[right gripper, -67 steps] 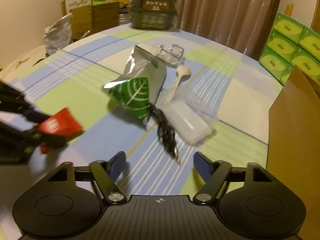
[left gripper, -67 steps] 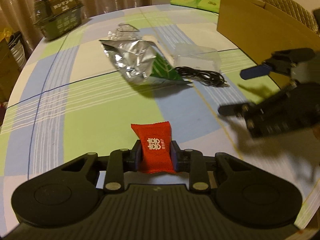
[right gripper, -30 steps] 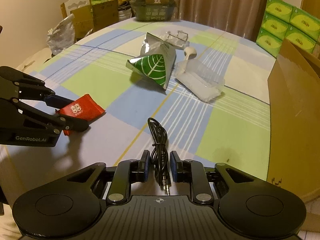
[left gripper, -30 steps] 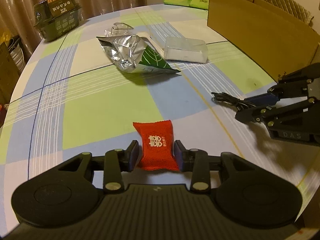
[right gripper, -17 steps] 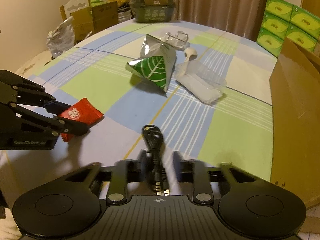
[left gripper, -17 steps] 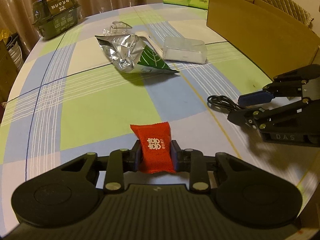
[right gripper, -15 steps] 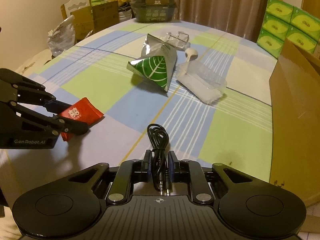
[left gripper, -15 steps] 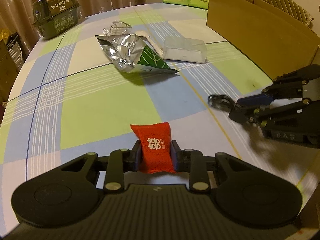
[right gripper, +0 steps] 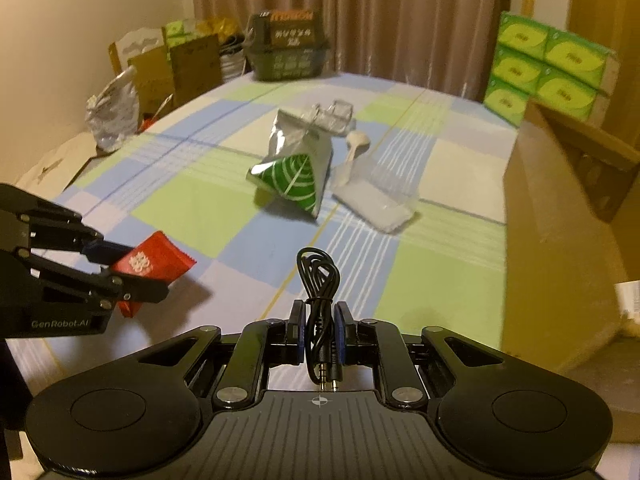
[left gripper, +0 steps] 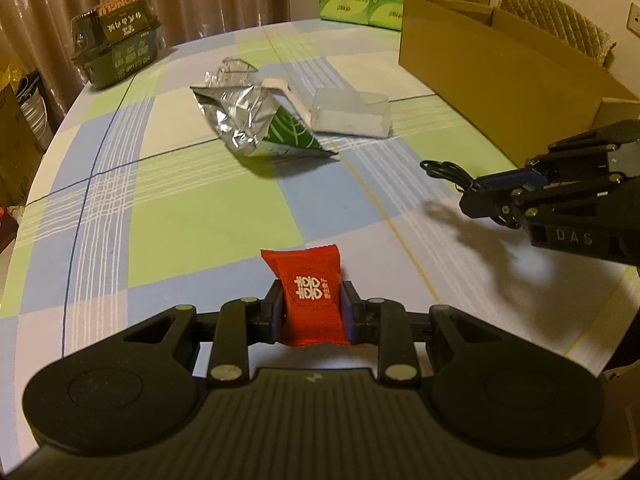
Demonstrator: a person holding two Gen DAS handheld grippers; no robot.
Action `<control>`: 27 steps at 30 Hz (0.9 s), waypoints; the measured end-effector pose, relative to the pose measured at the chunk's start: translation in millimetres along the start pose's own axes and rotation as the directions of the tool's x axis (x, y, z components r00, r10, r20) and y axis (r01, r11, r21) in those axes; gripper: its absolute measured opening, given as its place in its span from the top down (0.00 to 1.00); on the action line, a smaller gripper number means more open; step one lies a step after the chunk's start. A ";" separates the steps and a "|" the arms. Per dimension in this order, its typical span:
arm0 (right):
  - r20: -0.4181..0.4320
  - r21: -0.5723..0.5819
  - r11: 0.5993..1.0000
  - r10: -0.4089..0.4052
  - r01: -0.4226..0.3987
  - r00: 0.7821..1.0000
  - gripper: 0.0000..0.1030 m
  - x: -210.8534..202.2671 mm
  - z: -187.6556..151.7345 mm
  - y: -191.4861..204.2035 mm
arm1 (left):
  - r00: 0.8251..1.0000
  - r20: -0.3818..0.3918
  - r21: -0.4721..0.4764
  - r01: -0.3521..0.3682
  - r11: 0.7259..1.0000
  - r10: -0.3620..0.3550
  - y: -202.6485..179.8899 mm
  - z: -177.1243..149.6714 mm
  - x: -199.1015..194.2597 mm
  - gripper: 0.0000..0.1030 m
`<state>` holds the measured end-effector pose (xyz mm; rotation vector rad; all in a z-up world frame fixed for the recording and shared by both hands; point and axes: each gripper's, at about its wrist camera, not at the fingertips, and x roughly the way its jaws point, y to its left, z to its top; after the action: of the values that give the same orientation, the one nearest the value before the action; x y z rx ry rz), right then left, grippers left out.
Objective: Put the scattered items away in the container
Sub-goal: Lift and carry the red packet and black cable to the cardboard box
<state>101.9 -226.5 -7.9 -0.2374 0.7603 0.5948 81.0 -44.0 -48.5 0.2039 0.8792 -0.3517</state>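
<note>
Your left gripper (left gripper: pixel 312 312) has its jaws clamped on the red packet (left gripper: pixel 310 300), held above the checked surface (left gripper: pixel 168 216). Your right gripper (right gripper: pixel 320 334) pinches the coiled black cable (right gripper: pixel 319 280) in narrow jaws, also lifted. The cardboard box (right gripper: pixel 560 248) stands just right of it.

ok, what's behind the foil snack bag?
Behind the foil snack bag: a crumpled clear plastic tray, with a white spoon beside it. The tray's near base is covered.
</note>
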 end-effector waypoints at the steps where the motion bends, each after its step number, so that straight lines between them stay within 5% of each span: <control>1: 0.010 0.004 1.000 -0.008 0.008 1.000 0.89 -4.8 1.5 -1.5 | 1.000 0.005 0.001 0.001 1.000 -0.001 -2.1 1.1 -3.2 0.77; 16: 0.179 0.084 0.978 -0.203 0.190 0.963 0.89 -92.6 30.3 -58.9 | 0.988 0.126 0.095 0.072 0.993 -0.084 -60.3 60.3 -34.0 0.77; 27: 0.202 0.206 0.922 -0.367 0.327 0.908 0.89 -136.6 33.4 -147.3 | 0.945 0.219 0.207 0.198 0.958 -0.242 -146.6 139.6 -42.7 0.77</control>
<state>129.2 -389.5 111.1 -0.1377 0.5149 0.2101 99.8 -214.4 67.4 0.2262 0.6278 -0.6551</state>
